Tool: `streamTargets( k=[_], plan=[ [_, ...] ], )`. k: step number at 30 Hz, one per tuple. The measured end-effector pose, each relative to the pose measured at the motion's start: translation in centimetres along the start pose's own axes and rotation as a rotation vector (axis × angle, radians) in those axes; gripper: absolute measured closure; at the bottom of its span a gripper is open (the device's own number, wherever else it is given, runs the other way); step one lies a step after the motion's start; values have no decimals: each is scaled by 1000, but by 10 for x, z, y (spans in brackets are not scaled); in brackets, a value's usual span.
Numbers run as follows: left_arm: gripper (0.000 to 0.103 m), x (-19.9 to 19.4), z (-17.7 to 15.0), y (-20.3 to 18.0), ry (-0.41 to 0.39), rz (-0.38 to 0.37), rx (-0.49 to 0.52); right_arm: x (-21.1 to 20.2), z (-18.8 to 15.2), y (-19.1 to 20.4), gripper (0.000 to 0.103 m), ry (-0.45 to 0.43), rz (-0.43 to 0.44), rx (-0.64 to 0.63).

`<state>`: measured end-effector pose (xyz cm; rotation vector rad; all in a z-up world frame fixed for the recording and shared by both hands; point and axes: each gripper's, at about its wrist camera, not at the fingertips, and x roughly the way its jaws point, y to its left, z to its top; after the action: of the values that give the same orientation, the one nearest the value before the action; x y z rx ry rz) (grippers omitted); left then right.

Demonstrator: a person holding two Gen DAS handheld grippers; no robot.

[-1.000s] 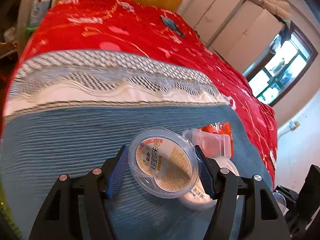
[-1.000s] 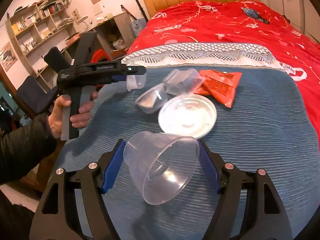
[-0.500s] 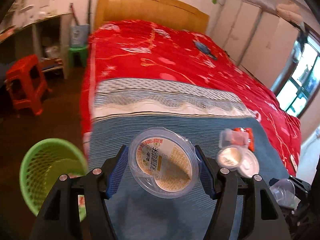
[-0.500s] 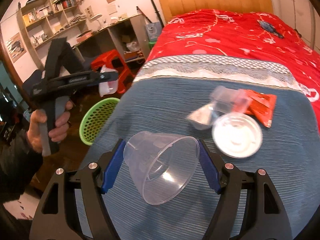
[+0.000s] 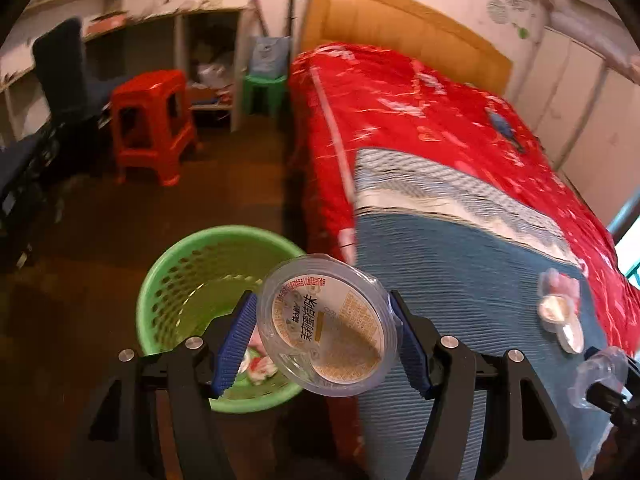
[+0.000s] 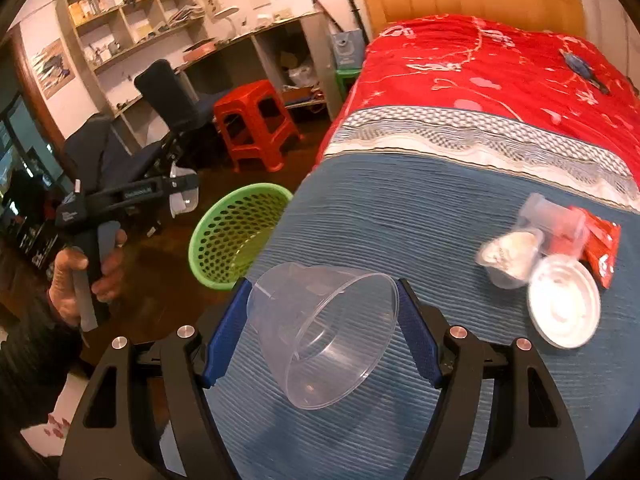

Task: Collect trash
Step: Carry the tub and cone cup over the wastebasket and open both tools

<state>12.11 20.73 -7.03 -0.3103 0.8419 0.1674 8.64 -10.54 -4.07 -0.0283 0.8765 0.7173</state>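
Note:
My left gripper (image 5: 326,334) is shut on a clear jelly cup with a printed lid (image 5: 328,326), held above the right rim of the green mesh bin (image 5: 176,280) on the floor beside the bed. My right gripper (image 6: 322,338) is shut on a clear plastic cup (image 6: 324,332), held on its side over the blue blanket (image 6: 400,220). The right wrist view shows the left gripper (image 6: 182,196) and the bin (image 6: 236,236) at the left. On the blanket lie a white lid (image 6: 564,304), a small cup (image 6: 510,254), a clear container (image 6: 554,218) and a red wrapper (image 6: 600,244).
Some trash lies in the bin's bottom (image 5: 260,364). A red stool (image 5: 150,124), a green stool (image 5: 266,92), a dark chair (image 6: 172,100) and a desk with shelves (image 6: 132,20) stand left of the bed. The red bedspread (image 5: 440,120) covers the far bed.
My left gripper has swung left off the bed with the jelly cup, ending over the green bin. My right gripper has turned left with the clear cup, so the bin has come into its view.

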Motion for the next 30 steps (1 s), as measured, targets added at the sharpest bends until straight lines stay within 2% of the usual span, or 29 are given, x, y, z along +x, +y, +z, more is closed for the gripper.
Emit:
streamTargets(
  k=[7,16,19,23,30],
  plan=[
    [39,20,-1,31,38,82,-32,15,10,24,32,10,22,-36],
    [39,37,-4,59,77,128,-72,37,20,43,32,33,45,-51],
    [27,40,-4,67,78,138,-85,44,22,48,32,41,55,-57],
    [22,39,-6,75,73,136,-100,51,25,57,32,49,69,-63],
    [19,25,-11,91,58,144,-146,67,38,70,32,58,93,-83]
  ],
)
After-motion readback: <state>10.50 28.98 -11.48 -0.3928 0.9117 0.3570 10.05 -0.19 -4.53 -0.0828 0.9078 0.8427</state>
